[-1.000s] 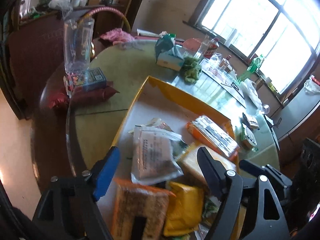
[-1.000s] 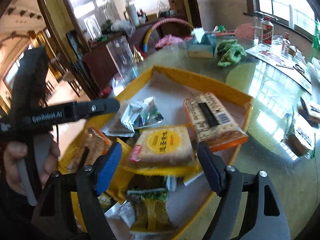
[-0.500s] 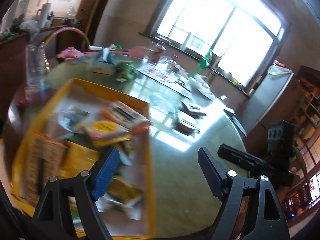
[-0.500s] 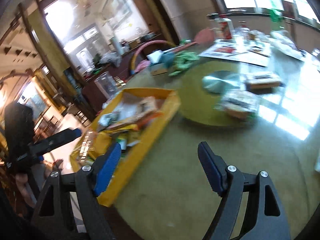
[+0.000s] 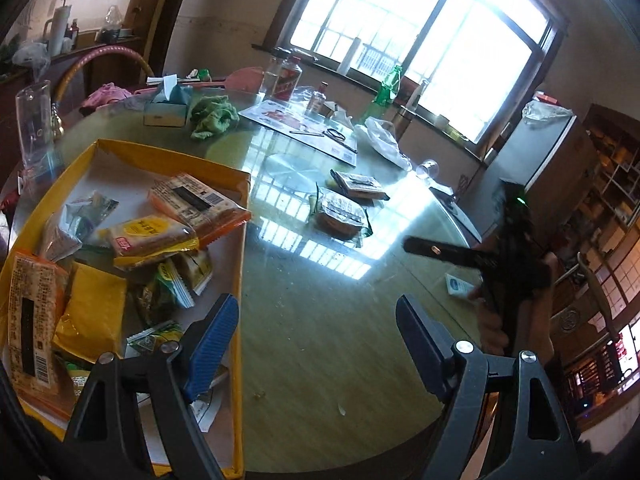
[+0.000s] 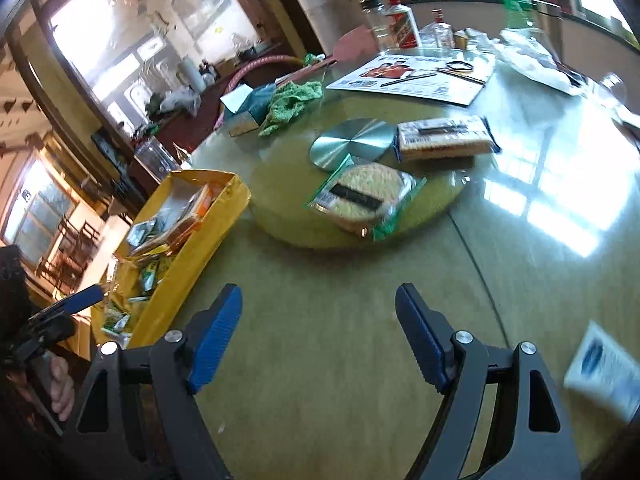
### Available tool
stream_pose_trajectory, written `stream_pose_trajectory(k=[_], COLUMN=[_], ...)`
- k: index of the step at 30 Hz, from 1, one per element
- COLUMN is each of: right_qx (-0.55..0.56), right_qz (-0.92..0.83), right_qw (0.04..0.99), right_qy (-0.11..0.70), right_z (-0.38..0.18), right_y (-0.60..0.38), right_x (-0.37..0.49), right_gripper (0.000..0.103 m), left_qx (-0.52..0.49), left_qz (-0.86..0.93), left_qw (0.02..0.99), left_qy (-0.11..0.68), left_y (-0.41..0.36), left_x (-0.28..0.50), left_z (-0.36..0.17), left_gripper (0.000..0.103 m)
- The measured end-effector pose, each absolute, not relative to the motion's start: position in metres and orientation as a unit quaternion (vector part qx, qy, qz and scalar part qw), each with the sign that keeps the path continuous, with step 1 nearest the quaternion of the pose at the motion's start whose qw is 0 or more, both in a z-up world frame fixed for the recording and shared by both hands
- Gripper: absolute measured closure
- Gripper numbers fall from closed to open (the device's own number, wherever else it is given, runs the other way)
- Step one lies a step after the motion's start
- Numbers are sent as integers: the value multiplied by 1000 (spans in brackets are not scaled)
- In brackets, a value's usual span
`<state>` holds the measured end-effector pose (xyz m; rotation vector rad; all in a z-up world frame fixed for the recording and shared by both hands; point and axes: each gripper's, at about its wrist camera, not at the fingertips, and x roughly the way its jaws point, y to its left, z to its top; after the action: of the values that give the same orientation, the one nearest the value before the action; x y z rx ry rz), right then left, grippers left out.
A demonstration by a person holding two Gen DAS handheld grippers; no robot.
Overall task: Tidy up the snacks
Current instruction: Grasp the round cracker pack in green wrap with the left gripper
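Yellow cardboard tray held most snacks; two cracker packs lay at twelve o'clock; both grippers gaped empty.

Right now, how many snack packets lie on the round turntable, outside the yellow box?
2. A round cracker packet lies near the turntable's front edge; a rectangular biscuit packet lies behind it, beside the metal disc.
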<state>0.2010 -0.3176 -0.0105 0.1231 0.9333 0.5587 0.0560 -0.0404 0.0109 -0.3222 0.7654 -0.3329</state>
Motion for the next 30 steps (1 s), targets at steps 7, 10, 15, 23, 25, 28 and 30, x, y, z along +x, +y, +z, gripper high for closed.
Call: stream_pose_trajectory(k=[7,10,15,23,25,28,30], right_qx=[42,38,34,63,68,105,140], right_qz=[245,234,232,296,299,257,230], right_qw=[850,845,837,815,819,835,844], right_qy=[464,479,495,493,485,476,463], right_z=[-20,-30,-49,-48,-41,-32,-26], right_y=[-295,-289,-282,-270,-272,-295,-317], right_x=[281,316,350,299,280,261,247], right_gripper=[24,24,24,24,24,24,24], left_qx=[-166,-167,-163,-163,-162,-149,-140], left_qz=[-166,-167,-169,-168,-171,-175,-174], left_qw=[899,898,898,897,895,896,893], left_qy=[370,371,372,374,378,381,391], left_y=[-37,-37,-38,-41,-45,-54,-63], left_x=[57,58,57,59,61,68,82], left_z=[10,10,9,8,9,14,15], left_gripper=[22,22,22,22,22,22,22])
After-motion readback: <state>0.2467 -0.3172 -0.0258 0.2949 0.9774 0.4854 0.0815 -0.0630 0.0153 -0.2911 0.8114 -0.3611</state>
